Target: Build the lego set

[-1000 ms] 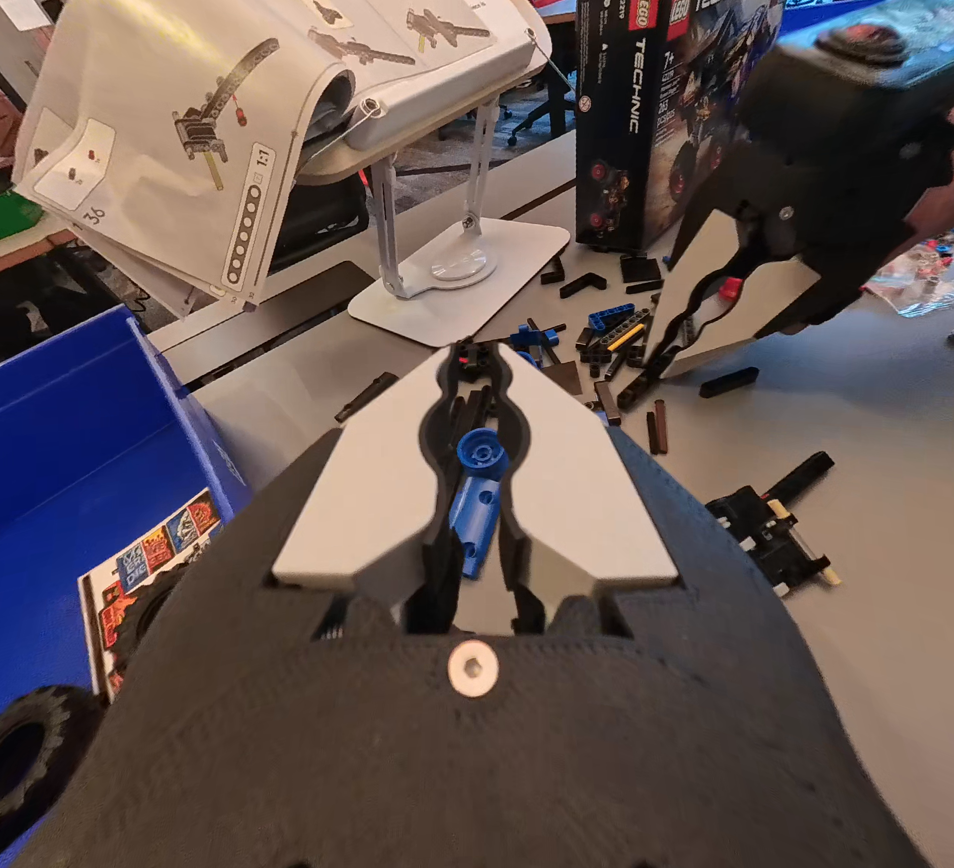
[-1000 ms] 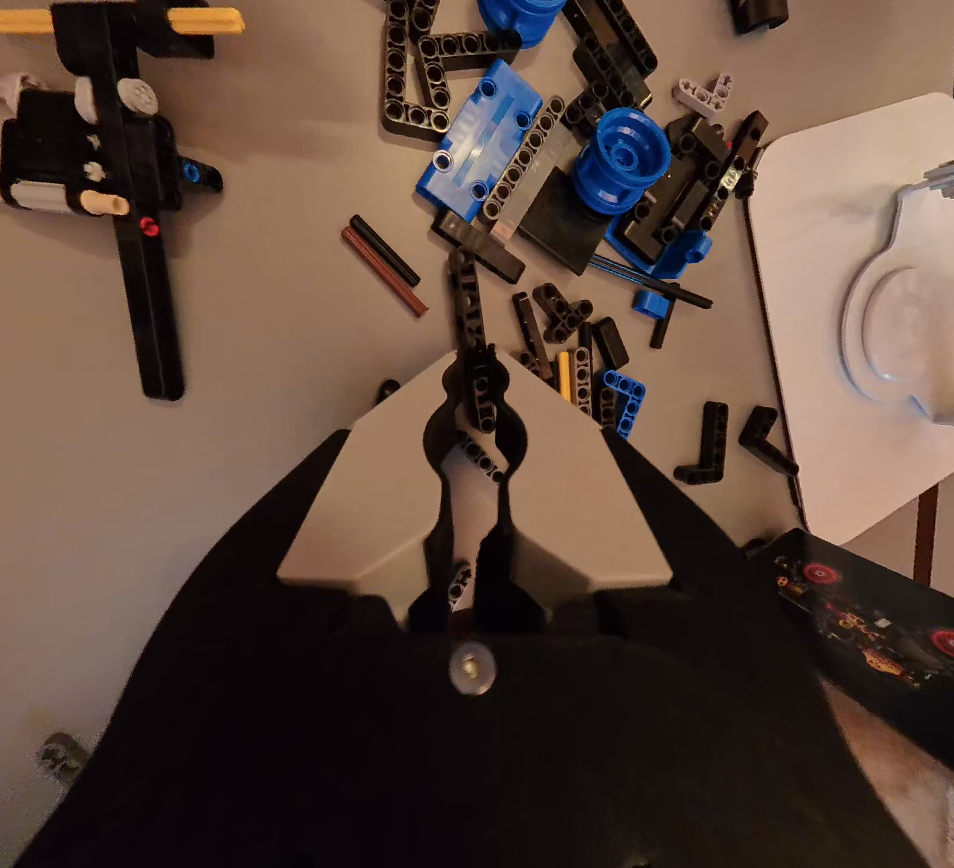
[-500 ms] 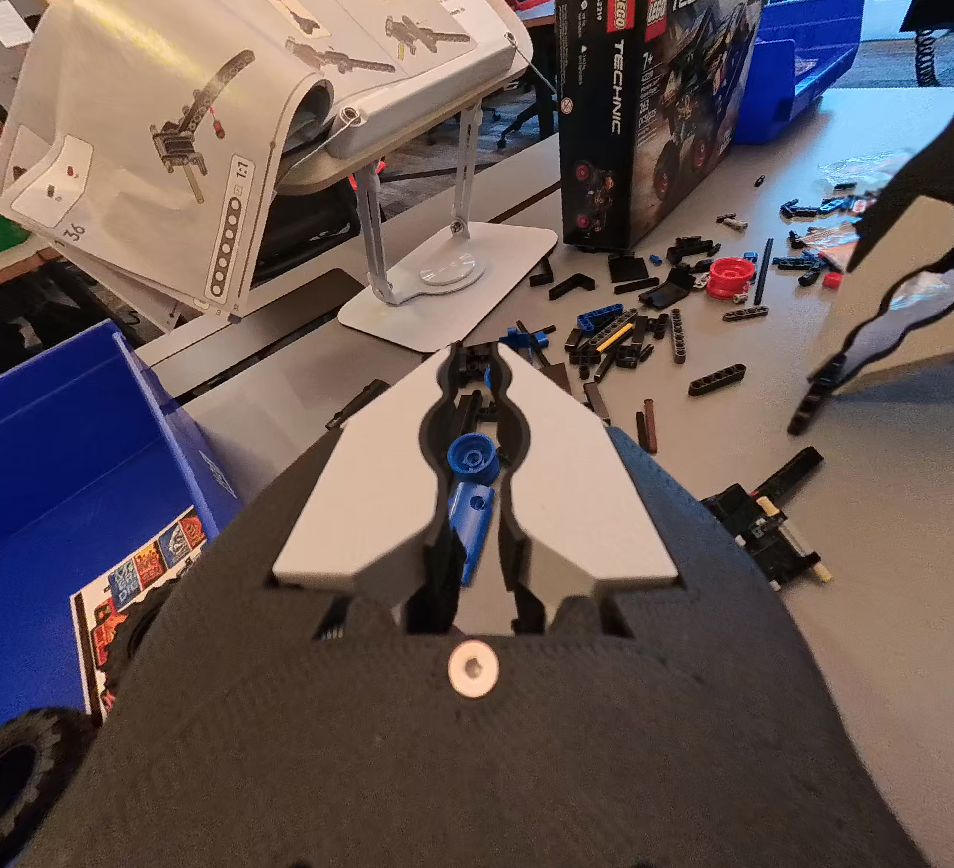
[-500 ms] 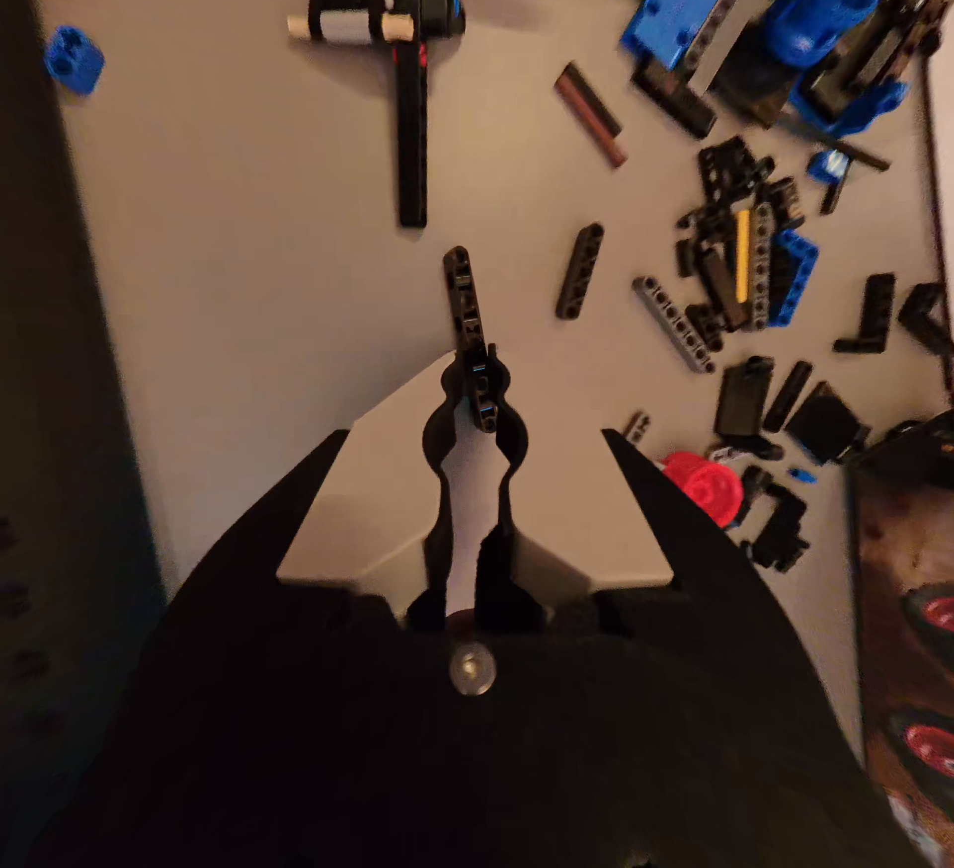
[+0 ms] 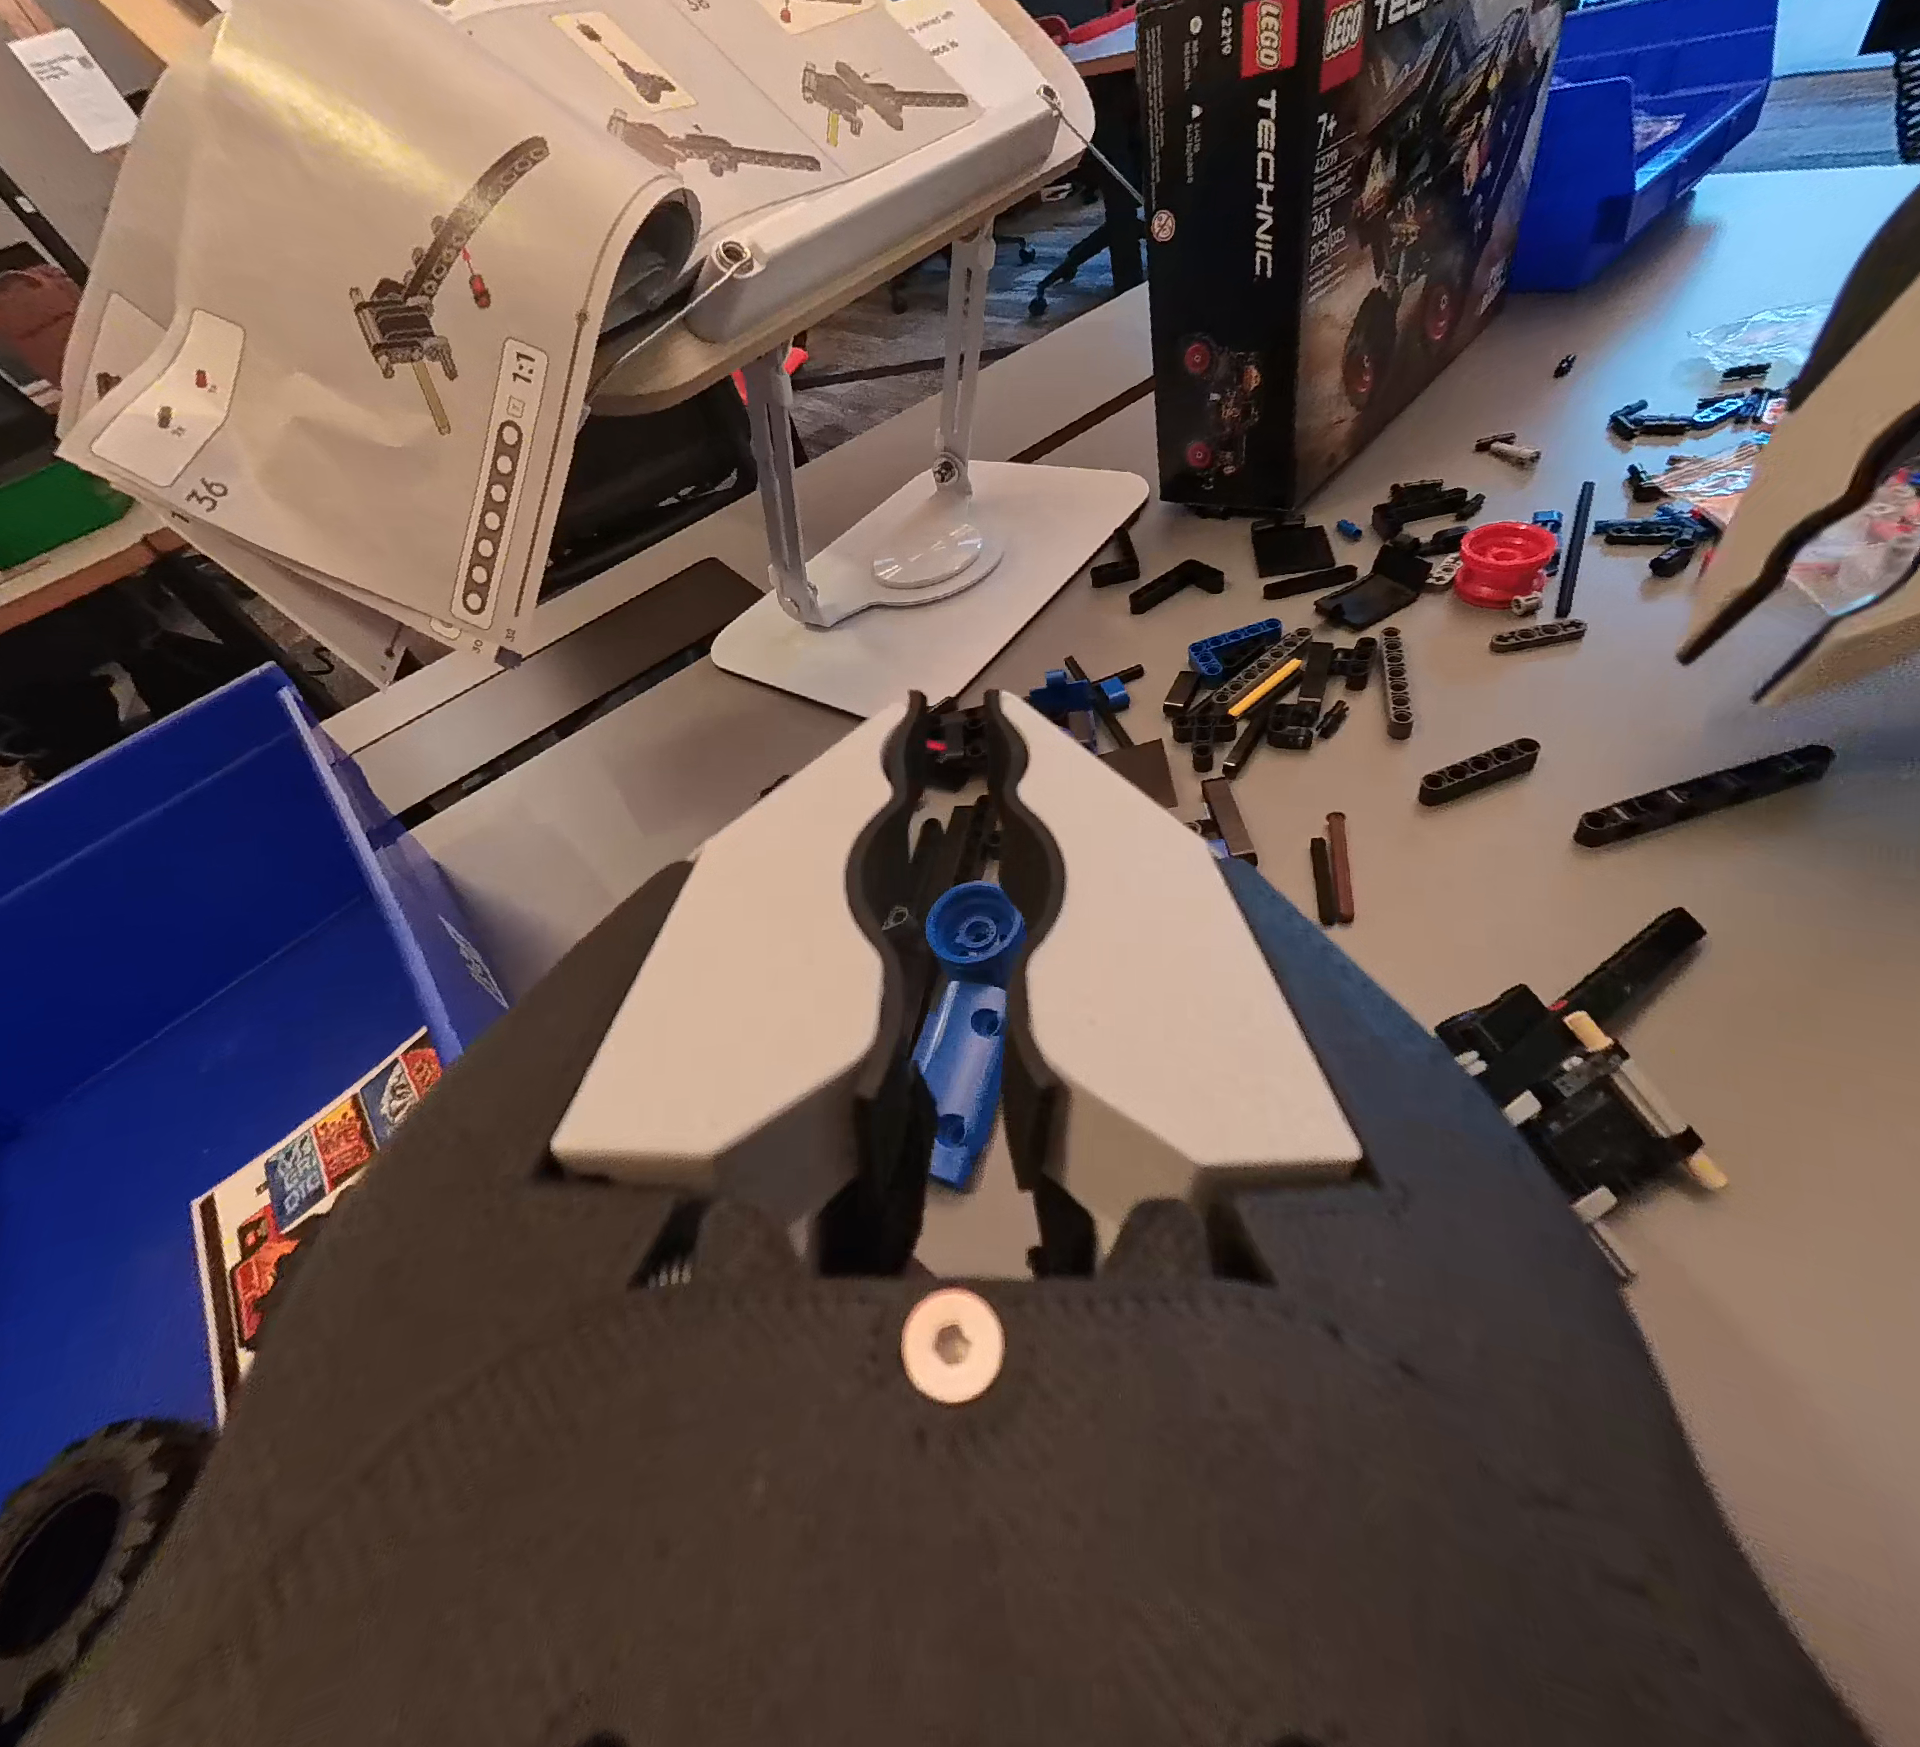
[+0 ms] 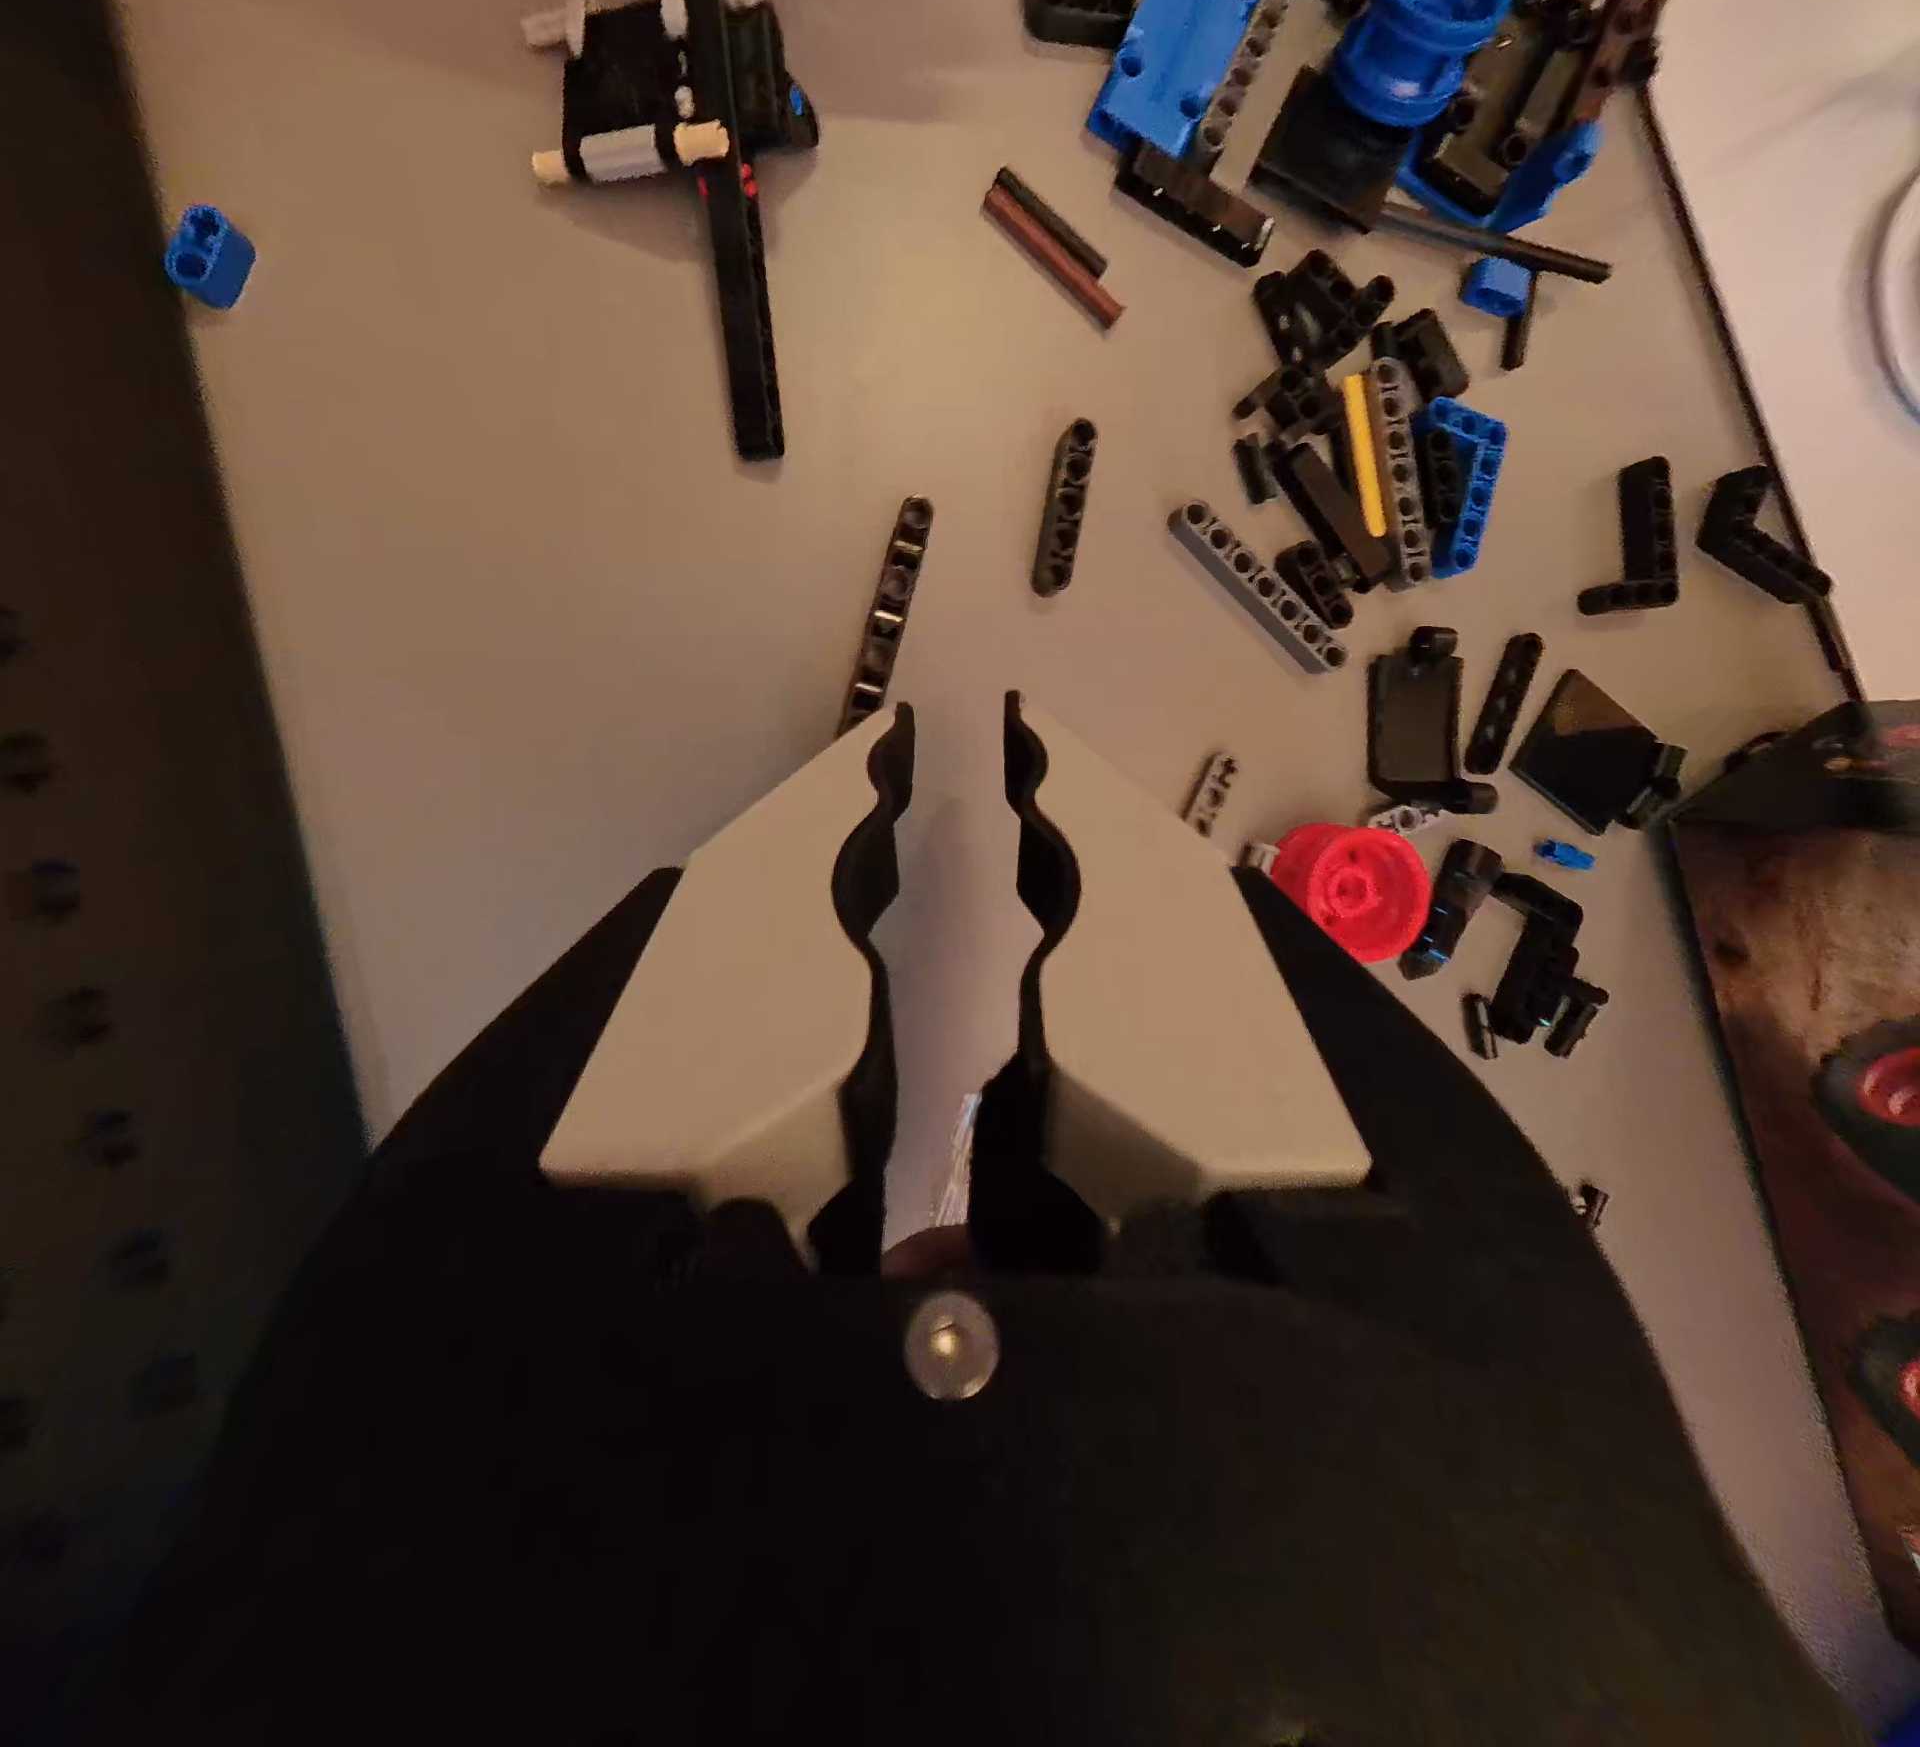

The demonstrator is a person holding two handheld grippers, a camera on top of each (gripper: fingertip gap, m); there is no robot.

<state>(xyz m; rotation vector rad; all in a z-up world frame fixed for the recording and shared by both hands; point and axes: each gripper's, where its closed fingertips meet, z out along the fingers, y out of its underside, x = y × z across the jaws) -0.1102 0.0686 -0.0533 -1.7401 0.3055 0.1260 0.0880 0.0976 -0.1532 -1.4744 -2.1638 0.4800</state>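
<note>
One view only: instruction booklet, blue bin.

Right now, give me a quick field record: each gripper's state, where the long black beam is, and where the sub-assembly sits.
left gripper: jaws shut on a small black piece with a red pin
right gripper: jaws open, empty
long black beam: flat on the table, just past the right jaws
sub-assembly: black, with yellow axle, farther along the table
red wheel hub: right of the right gripper
</note>
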